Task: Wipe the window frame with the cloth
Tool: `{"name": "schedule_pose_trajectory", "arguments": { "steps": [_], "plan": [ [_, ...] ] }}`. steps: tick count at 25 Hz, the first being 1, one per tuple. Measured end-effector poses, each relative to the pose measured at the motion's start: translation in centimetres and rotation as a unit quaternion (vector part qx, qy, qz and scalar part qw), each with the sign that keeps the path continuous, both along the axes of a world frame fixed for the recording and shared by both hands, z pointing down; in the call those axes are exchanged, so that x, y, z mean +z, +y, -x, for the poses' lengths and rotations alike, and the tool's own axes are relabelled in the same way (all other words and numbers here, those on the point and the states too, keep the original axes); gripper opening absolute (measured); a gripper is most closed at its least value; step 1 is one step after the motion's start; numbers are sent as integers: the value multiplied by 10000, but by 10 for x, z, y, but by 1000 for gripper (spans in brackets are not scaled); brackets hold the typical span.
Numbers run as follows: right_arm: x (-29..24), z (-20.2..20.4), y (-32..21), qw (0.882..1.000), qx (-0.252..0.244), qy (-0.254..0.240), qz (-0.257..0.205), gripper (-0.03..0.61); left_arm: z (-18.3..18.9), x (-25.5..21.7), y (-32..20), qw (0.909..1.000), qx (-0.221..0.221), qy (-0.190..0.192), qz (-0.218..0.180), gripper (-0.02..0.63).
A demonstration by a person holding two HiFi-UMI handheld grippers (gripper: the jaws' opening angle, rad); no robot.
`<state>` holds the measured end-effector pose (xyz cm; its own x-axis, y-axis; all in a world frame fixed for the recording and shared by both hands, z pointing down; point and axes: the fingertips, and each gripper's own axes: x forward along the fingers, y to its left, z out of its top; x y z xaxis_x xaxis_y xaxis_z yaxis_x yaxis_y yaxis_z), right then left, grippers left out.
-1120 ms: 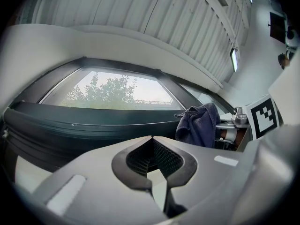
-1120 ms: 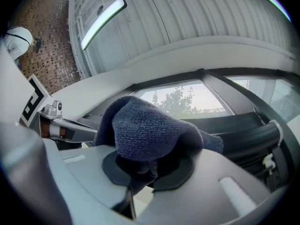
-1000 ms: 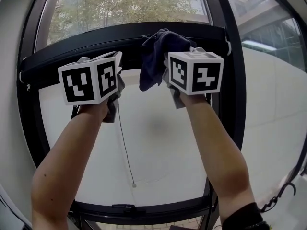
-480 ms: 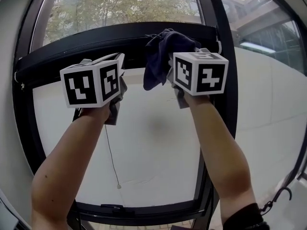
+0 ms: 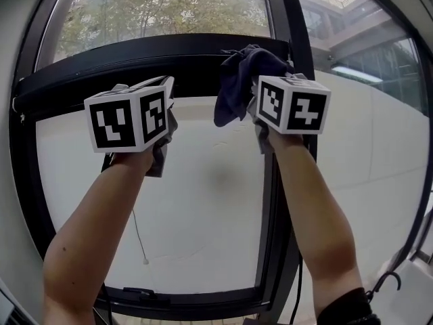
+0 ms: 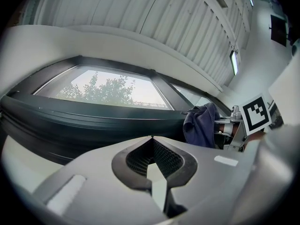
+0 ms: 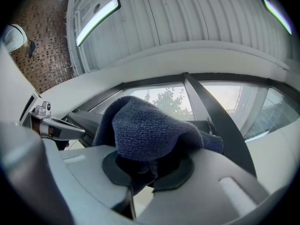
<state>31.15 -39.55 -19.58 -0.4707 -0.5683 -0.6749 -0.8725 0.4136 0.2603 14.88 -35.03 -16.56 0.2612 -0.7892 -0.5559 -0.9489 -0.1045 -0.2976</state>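
The left gripper (image 6: pixel 151 142) is raised just under the window frame's (image 5: pixel 135 63) black crossbar. Its 2 jaws are pressed together with nothing between them, so it appears to be idle, perhaps held up only for balance. To its right, the right gripper (image 7: pixel 140 170) has its jaws clamped on a dark blue cloth (image 5: pixel 240 80). The cloth bunches over the jaw tips and hangs partly loose. It is held up against the crossbar, just beside the upright post (image 5: pixel 284 19), which suits wiping along the bar toward that corner. Whether the cloth actually presses on the metal is hard to tell from here.

The frame is dark and smooth, with a pale lower pane (image 5: pixel 203 202) below and trees (image 5: pixel 155 9) beyond the upper glass. A thin cord (image 5: pixel 139 239) hangs in front of the lower pane. Overhead, a ribbed ceiling carries a strip light (image 7: pixel 96 20).
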Motion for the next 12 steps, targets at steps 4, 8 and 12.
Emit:
{"name": "schedule_pose_trajectory", "arguments": {
  "steps": [4,8,12],
  "plan": [
    [2,-12,0,10000,62,4,-11,48,-9,0,-2,10000,-15,1,3,-6],
    [1,-37,-4,9998,192,-9,-37,48,-30,-5,-3,10000,-4,-37,-71,-6],
    [7,-84,-10,9996,253,-97,-53,48,-76,3,-10,9998,-15,-192,-86,-6]
  ]
}}
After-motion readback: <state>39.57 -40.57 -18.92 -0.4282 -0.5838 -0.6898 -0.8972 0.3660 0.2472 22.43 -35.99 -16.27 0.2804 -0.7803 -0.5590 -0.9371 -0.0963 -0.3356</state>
